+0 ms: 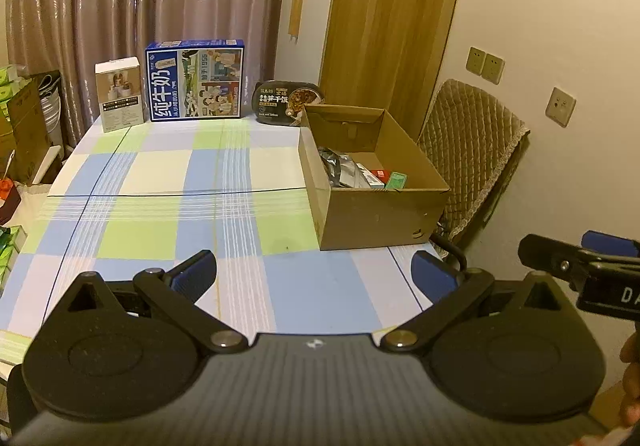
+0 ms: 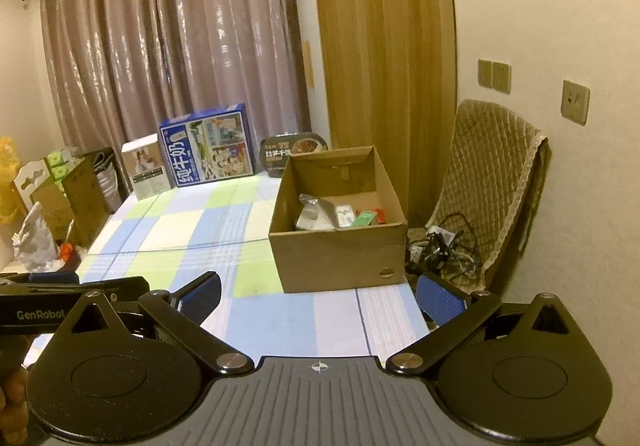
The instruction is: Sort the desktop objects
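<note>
Nearest the cameras, the left gripper [image 1: 314, 272] and the right gripper [image 2: 318, 296] both hung over the near end of the table with their blue-padded fingers spread wide and nothing between them; each showed at the edge of the other's view, side by side. Under them lay a checked tablecloth [image 1: 168, 182] of blue, green and white squares, flat, with a dark fold line crossing it midway. Toward the right edge of the table sat an open cardboard box [image 1: 372, 214] — inside it lay a silver foil pouch [image 1: 340, 166], a small green packet [image 1: 397, 180] and a red item partly hidden beside them. The box's right wall stood just at the table's right edge, and beyond that edge a chair with a quilted cover [image 2: 492, 182] held a tangle of dark cables [image 2: 444, 246] on its seat. The left and middle of the cloth were open between the grippers and the far row. At the far edge stood a small white carton [image 1: 119, 94], a blue milk carton box [image 1: 196, 80] just beside it, and a black instant-rice tray [image 1: 286, 102] leaning behind the cardboard box. Behind them hung brown curtains [image 2: 168, 46] — a wooden door panel [image 2: 380, 38] to the right. Left of the table, boxes and bags were stacked on the floor.
</note>
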Motion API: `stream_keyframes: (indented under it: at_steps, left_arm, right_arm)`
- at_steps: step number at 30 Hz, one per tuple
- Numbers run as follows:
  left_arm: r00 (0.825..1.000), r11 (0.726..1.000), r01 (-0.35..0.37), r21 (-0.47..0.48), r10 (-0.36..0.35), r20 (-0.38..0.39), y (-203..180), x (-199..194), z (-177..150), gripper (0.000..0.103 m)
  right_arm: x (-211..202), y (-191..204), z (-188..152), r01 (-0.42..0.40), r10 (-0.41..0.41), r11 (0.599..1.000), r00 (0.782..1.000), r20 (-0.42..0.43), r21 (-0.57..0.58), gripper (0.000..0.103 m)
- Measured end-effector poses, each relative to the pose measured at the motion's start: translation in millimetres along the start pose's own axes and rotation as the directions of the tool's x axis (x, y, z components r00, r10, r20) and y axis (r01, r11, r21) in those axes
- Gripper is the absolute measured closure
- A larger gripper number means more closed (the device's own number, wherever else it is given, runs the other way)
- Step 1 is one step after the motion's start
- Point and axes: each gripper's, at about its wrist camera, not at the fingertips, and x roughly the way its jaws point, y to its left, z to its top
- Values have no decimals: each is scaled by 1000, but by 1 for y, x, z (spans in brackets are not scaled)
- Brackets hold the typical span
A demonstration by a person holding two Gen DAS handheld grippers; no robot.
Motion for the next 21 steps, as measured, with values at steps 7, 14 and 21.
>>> stream_keyframes:
  at_steps: [7,14,21]
  left_arm:
    - [1000,1000,-23,17,23,15,0,-9,-4,1]
    - [999,999,-27,31,26,27,-4,-14,-5,1]
    - [999,999,-26,39,25,25,-6,-16,-6,1]
  right_arm:
    - [-12,1,-2,7,-7,1000,1000,16,5,2]
    - [-18,1,-2,3,-3,1000,1000,30,6,2]
    - [-21,-1,0,4,-5,1000,999,39,14,2]
